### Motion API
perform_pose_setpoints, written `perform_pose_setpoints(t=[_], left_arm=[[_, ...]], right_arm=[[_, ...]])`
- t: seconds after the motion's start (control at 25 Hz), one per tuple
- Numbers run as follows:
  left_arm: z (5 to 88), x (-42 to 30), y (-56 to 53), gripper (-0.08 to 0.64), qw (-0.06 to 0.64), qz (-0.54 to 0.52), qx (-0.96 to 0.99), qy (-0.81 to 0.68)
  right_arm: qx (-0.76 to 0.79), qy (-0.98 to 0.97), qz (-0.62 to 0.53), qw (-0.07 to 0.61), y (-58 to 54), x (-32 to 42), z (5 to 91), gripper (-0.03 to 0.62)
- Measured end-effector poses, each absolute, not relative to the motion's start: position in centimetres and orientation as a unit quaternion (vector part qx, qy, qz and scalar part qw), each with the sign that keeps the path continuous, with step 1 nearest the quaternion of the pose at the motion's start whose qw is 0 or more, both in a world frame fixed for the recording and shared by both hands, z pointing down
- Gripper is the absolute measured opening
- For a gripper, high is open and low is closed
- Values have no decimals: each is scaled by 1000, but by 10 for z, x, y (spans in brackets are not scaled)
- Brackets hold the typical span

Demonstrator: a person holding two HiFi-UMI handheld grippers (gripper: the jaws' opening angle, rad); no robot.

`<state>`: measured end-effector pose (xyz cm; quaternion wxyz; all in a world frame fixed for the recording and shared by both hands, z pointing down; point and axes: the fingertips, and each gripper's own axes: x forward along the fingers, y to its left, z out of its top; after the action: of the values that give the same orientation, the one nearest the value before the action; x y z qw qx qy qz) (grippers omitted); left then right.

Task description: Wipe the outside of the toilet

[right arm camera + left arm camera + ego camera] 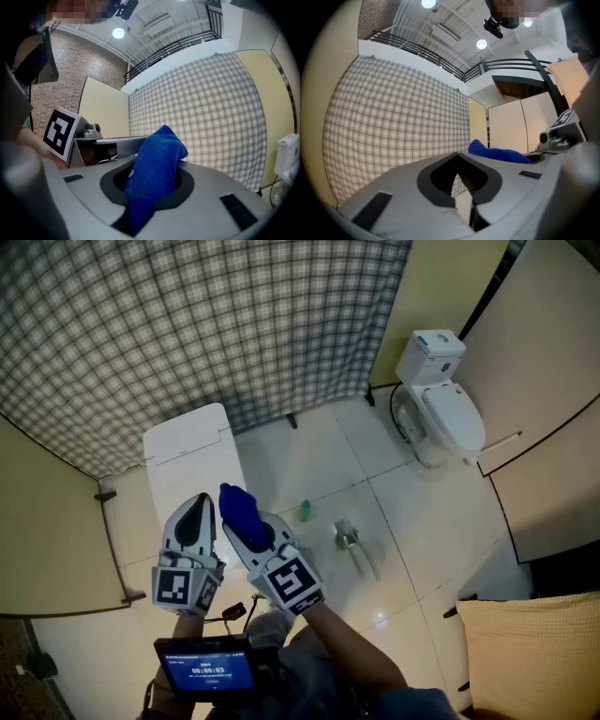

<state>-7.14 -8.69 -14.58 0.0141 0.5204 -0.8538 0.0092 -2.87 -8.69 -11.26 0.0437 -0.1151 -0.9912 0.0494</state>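
Observation:
The white toilet (441, 399) stands at the far right of the tiled floor, lid down, well away from both grippers. In the right gripper view its tank (287, 159) shows at the right edge. My right gripper (246, 519) is held low in the head view and is shut on a blue cloth (239, 510), which sticks up from between the jaws (157, 173). Just left of it, my left gripper (195, 514) is shut with nothing in it; its jaws meet at a point (461, 180). From the left gripper view the blue cloth (497, 153) shows to the right.
A checked curtain (187, 324) covers the far wall. A white panel (187, 460) lies beyond the grippers. On the tiles lie a small green object (305, 512) and a metal-handled tool (349, 542). A yellow cushion (525, 652) is at bottom right, a small screen (208, 669) by my body.

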Motion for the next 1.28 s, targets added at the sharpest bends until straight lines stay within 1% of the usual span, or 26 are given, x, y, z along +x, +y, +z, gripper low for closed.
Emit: perform_pose_setpoints(t=[0.2,0.36,0.52,0.8,0.92,1.04,1.16,1.28], left_arm=[[-101,-135,-119,12,58,30,499,-864],[-59,-187,-170,12,47,45,488,-870],[5,-241,-243,12,74,54,461,-883],[153,-348,-314,12,124,149,411,-891],[192,-386,-333,12,118,176,406,-889],[210,-411,-346,12,107,205,410,-882],[224,-417,-350,12,90,226,418,-875],[234,-411,-343,12,77,230,421,-874]], right_arm=[[-138,-987,68,50,-126,-92,-82,63],[-159,-981,90,62,-176,-148,-29,63],[-183,-972,123,77,-244,-218,54,63],[-227,-950,196,93,-308,-350,225,63],[-228,-943,220,102,-320,-410,304,63],[-229,-935,250,108,-316,-454,357,63],[-248,-929,255,102,-299,-477,385,63],[-260,-926,259,90,-288,-478,400,63]])
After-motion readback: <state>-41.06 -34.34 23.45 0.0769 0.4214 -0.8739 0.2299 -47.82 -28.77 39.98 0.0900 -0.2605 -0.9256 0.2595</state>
